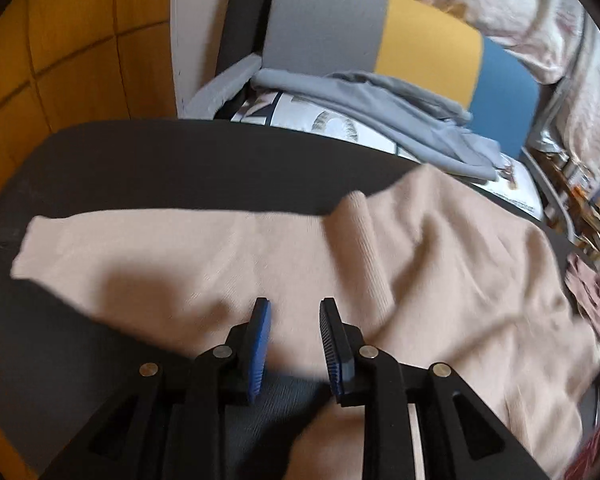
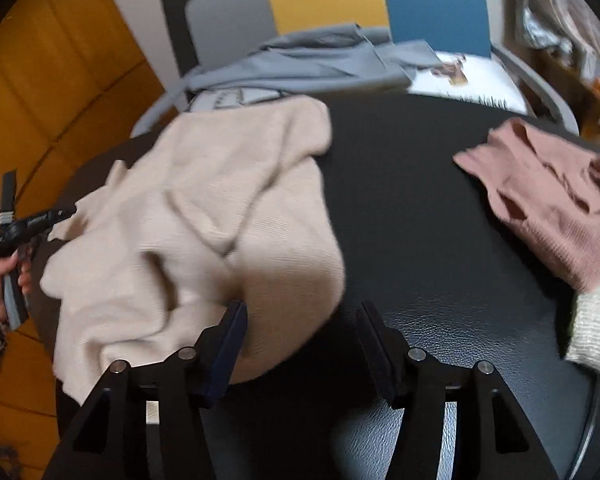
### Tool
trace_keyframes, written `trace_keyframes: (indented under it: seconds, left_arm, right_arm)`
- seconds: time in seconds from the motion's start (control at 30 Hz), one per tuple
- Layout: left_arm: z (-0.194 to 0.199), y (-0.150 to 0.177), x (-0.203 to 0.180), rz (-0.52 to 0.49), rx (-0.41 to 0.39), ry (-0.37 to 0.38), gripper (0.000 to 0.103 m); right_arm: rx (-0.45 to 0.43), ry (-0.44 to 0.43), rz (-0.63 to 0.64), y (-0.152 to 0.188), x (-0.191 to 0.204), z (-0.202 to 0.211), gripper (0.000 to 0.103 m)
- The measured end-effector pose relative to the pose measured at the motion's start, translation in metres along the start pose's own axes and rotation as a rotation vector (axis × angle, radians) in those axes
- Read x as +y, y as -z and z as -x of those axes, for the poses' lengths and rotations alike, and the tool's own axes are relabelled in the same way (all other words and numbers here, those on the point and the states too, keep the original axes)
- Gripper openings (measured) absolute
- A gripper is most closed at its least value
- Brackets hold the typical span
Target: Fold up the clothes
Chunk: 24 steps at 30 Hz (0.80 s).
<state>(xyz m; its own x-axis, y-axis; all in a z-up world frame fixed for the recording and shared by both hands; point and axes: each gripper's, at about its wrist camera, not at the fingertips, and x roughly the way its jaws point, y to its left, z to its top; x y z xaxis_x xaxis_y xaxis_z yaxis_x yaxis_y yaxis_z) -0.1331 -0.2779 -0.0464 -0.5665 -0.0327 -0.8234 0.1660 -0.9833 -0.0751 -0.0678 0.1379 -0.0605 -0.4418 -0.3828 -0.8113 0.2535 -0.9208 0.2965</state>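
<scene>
A beige knit sweater [image 1: 439, 264] lies crumpled on a round black table [image 1: 180, 168], one sleeve stretched out flat to the left. My left gripper [image 1: 295, 308] hovers open just above the sweater's near edge, nothing between its blue pads. In the right wrist view the same sweater [image 2: 204, 216] is bunched on the table's left half. My right gripper [image 2: 300, 312] is open wide at its near right edge, the left finger [image 2: 230, 344] over the cloth, the right one over bare table [image 2: 411, 208]. The left gripper [image 2: 60, 214], held by a hand, shows at the sweater's far left.
A pink knit garment [image 2: 547, 204] lies at the table's right edge with a cream sleeve [image 2: 595, 328] beside it. Behind the table stands a grey, yellow and blue chair [image 1: 427, 40] with grey clothes [image 1: 399, 112] piled on its seat. An orange wall [image 1: 60, 60] lies to the left.
</scene>
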Motion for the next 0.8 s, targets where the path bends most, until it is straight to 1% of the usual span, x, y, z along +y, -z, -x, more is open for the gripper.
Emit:
trace_keyframes:
  seconds: [0.07, 0.1, 0.17, 0.2, 0.23, 0.27, 0.3, 0.37, 0.43, 0.5, 0.57, 0.67, 0.73, 0.8]
  left_arm:
    - [-0.027, -0.001, -0.006, -0.075, 0.018, -0.089, 0.025]
    - [-0.043, -0.003, -0.01, -0.129, 0.037, -0.154, 0.025]
    - [-0.057, -0.004, -0.007, -0.163, 0.024, -0.221, 0.026]
    - [-0.062, -0.005, -0.005, -0.175, 0.013, -0.251, 0.029]
    - [-0.064, -0.006, -0.001, -0.17, 0.01, -0.266, 0.029]
    - [-0.065, -0.007, 0.005, -0.161, 0.009, -0.278, 0.029]
    - [-0.066, -0.006, 0.009, -0.172, 0.007, -0.311, 0.029]
    - [-0.068, -0.005, 0.019, -0.203, 0.004, -0.389, 0.029]
    - [-0.059, -0.007, 0.021, -0.209, 0.003, -0.407, 0.029]
    - [-0.047, -0.009, 0.023, -0.211, 0.003, -0.418, 0.027]
    - [-0.036, -0.011, 0.024, -0.214, 0.004, -0.428, 0.027]
    - [-0.007, -0.006, -0.008, -0.246, -0.062, -0.339, 0.027]
    - [0.016, 0.003, -0.042, -0.29, -0.099, -0.218, 0.027]
    - [0.029, 0.013, -0.079, -0.312, -0.122, -0.071, 0.027]
  right_arm:
    - [0.007, 0.046, -0.021, -0.003, -0.01, -0.01, 0.059]
    - [0.01, 0.069, -0.032, -0.004, -0.015, -0.016, 0.059]
    - [0.019, 0.054, -0.036, -0.003, -0.016, -0.024, 0.059]
    - [0.029, 0.042, -0.038, -0.002, -0.016, -0.03, 0.058]
    - [0.044, 0.037, -0.032, -0.001, -0.014, -0.037, 0.055]
    - [0.059, 0.032, -0.026, 0.0, -0.011, -0.044, 0.047]
    - [0.049, 0.059, 0.003, 0.0, -0.006, -0.048, 0.038]
    - [0.045, 0.071, 0.064, -0.003, 0.005, -0.053, 0.017]
    - [0.052, 0.067, 0.06, -0.006, 0.009, -0.055, 0.017]
    - [0.076, 0.071, 0.066, -0.016, 0.01, -0.053, 0.015]
    - [0.055, 0.092, 0.089, -0.028, 0.011, -0.041, 0.015]
    - [0.008, 0.153, 0.166, -0.049, 0.017, -0.017, 0.015]
    - [-0.028, 0.207, 0.23, -0.064, 0.022, -0.001, 0.015]
    - [-0.046, 0.265, 0.285, -0.075, 0.026, 0.007, 0.015]
